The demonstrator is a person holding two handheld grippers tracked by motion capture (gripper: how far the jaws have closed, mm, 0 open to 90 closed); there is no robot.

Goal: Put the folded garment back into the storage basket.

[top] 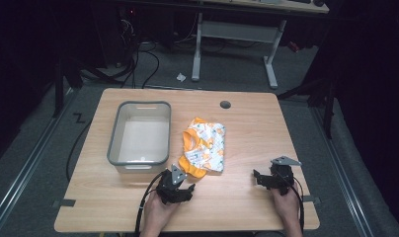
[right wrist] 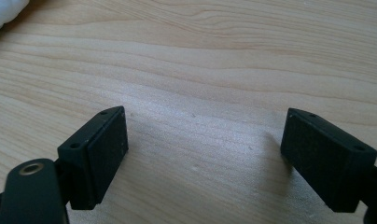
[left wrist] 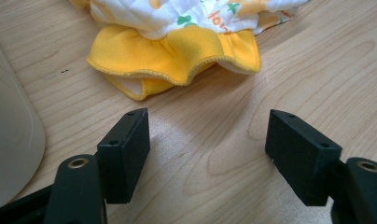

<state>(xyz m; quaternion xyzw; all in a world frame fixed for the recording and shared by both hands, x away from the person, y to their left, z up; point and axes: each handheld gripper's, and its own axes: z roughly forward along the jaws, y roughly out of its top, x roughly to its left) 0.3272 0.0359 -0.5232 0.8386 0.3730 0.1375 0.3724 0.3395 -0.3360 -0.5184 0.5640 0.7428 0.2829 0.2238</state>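
Yellow-orange and white printed cloth (top: 205, 146), grey-rimmed white bin (top: 139, 133), pale wooden table (top: 247, 133).

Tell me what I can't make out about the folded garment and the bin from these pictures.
- Garment, high view: too small to tell its type; the fold hides its underside.
- Garment, left gripper view: top edge cuts off its far part.
- Bin, high view: near wall hides the floor just behind it.
- Bin, left gripper view: left edge cuts it off.

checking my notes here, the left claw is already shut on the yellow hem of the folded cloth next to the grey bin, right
Not quite. The left claw is open, and its jaws stand apart over bare wood just short of the yellow hem, touching nothing; the left gripper view shows it. The rest holds: the folded cloth lies beside the grey bin on the table.
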